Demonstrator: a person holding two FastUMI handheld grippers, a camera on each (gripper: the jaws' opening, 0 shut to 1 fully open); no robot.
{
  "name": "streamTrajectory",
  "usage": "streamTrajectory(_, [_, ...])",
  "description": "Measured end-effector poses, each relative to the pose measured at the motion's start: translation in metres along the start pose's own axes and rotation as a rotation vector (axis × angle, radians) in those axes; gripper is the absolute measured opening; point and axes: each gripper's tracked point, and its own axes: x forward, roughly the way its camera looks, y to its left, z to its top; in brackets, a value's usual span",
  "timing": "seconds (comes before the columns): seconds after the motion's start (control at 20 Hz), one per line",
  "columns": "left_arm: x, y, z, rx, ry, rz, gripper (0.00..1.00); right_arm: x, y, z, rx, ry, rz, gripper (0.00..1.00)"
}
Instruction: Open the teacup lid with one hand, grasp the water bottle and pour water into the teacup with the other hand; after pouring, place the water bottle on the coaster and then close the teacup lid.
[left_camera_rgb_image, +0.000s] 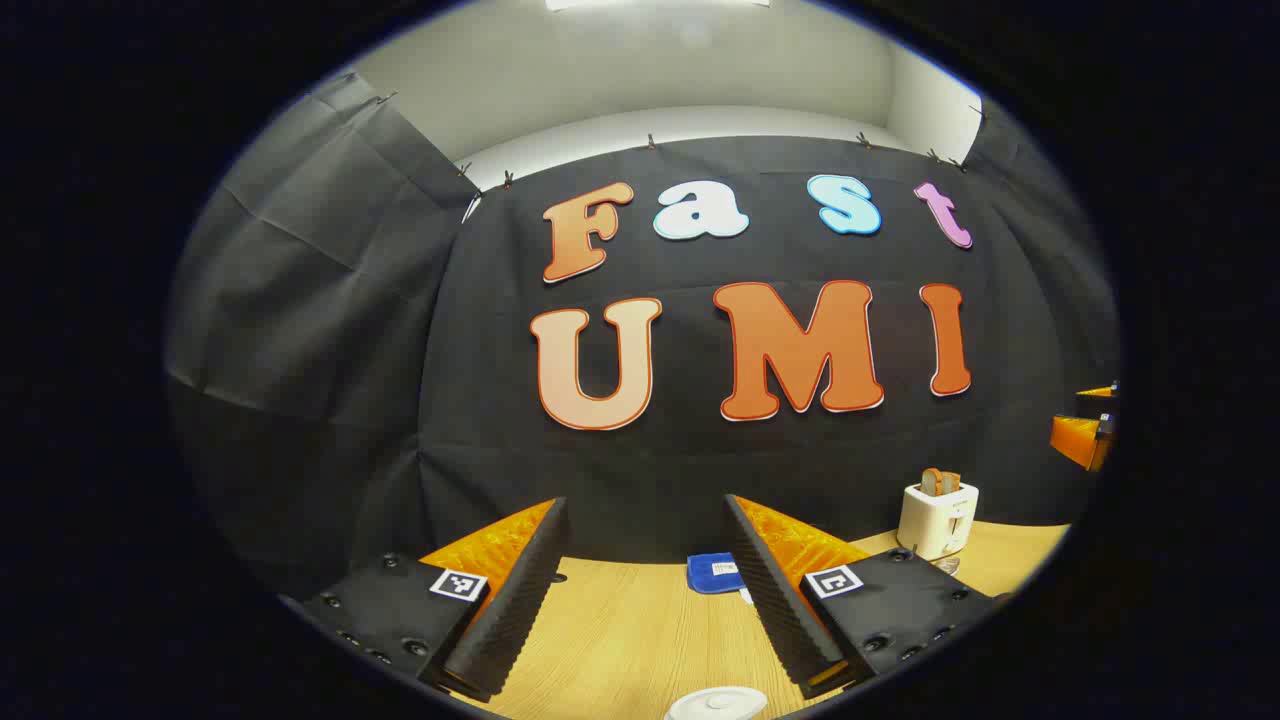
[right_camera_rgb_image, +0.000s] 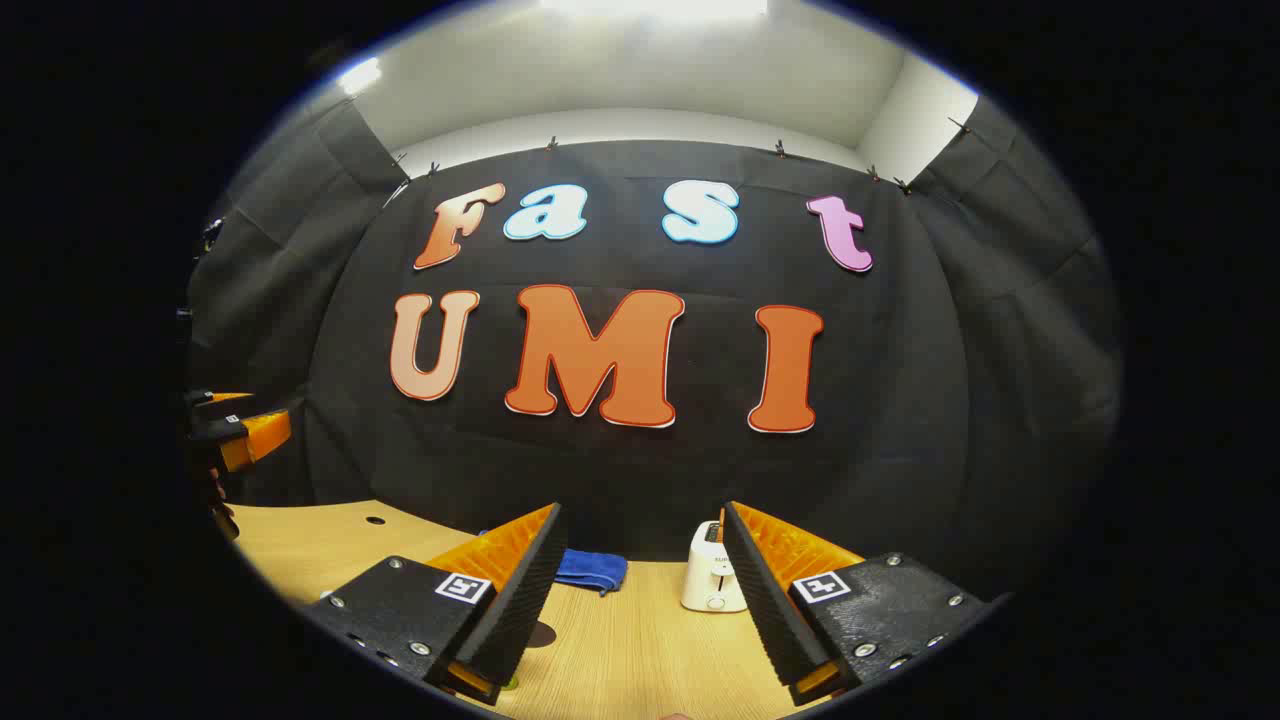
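In the left gripper view my left gripper (left_camera_rgb_image: 645, 500) is open above the wooden table (left_camera_rgb_image: 640, 640), nothing between its fingers. The teacup's white lid (left_camera_rgb_image: 718, 704) peeks in at the bottom edge, just below and between the fingers; the cup beneath it is hidden. My right gripper (right_camera_rgb_image: 642, 506) is also open and empty in the right gripper view. A dark round patch (right_camera_rgb_image: 543, 632), perhaps the coaster, lies on the table beside its left finger (right_camera_rgb_image: 510, 600). A small green bit (right_camera_rgb_image: 510, 683) shows under that finger; I cannot tell what it is.
A white toaster (left_camera_rgb_image: 937, 520) with bread in it stands at the back of the table, also the toaster (right_camera_rgb_image: 712, 580) between the right fingers. A folded blue cloth (left_camera_rgb_image: 712, 573) lies near the wall. The right gripper (left_camera_rgb_image: 1085, 432) and the left gripper (right_camera_rgb_image: 235, 430) each appear at a side edge.
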Motion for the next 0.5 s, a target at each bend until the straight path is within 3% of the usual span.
streamTrajectory(0.2, [-0.0002, 0.0006, 0.0009, -0.001, -0.001, 0.001, 0.96, -0.0001, -0.0010, 0.0014, -0.004, -0.005, -0.003, 0.94])
streamTrajectory(0.45, [-0.0011, -0.0007, -0.0026, -0.005, 0.010, -0.011, 0.96, -0.0017, -0.0002, 0.0025, -0.012, -0.010, -0.001, 0.94])
streamTrajectory(0.5, [-0.0013, -0.0005, -0.0033, -0.006, 0.010, -0.011, 1.00, -0.0021, -0.0005, 0.0022, -0.015, -0.011, -0.001, 0.94])
